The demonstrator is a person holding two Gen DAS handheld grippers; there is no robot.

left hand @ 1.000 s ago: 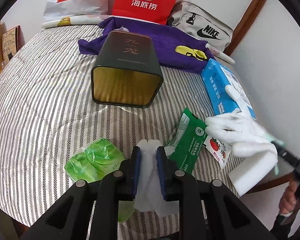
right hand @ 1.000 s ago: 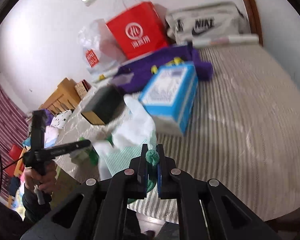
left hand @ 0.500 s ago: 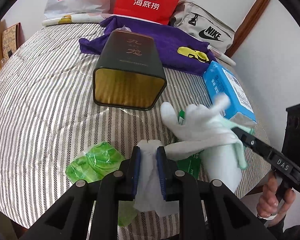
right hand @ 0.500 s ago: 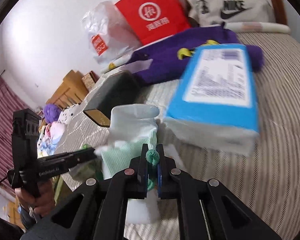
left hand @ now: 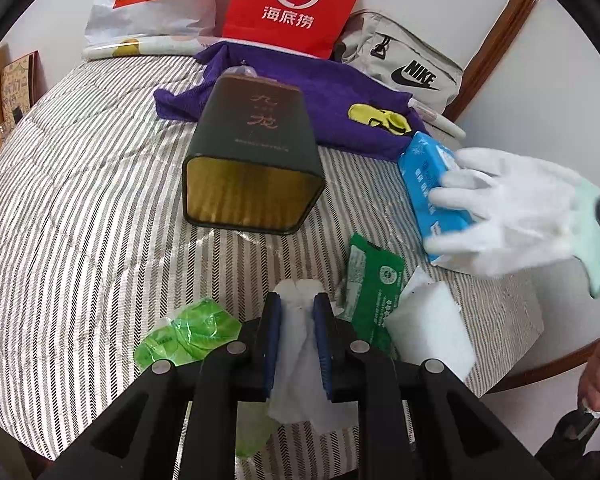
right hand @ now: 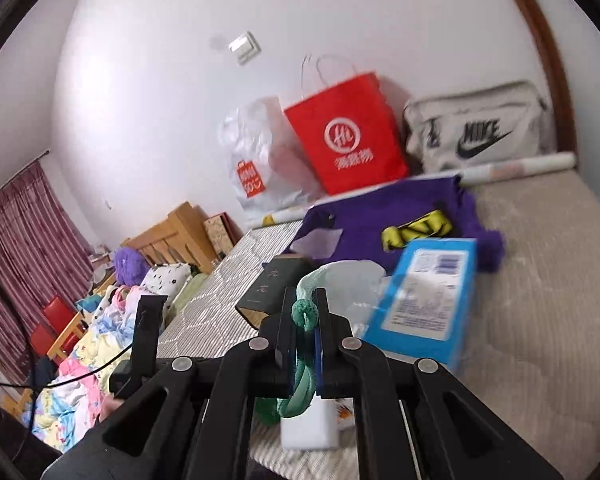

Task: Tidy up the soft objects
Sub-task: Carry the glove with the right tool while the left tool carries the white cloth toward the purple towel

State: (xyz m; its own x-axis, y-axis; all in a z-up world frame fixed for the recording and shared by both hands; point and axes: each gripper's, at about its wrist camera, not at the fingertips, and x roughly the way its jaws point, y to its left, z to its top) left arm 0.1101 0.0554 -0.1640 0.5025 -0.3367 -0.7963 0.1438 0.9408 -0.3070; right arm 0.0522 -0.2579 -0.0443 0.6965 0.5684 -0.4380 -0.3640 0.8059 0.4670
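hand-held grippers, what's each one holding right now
Left hand-held gripper: shut on the white tissue.
Right hand-held gripper: shut on the green cuff of the white glove.

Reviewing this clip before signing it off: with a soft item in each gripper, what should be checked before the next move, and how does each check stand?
1. Left gripper shut on the white tissue: ok.
2. Right gripper shut on the white glove by its green cuff: ok.
3. Glove lifted off the bed: cannot tell; its fingers overlap the blue tissue pack.
4. Open mouth of the dark tin unobstructed: ok.
5. White sponge, green sachet and green packet not put away: not ok.
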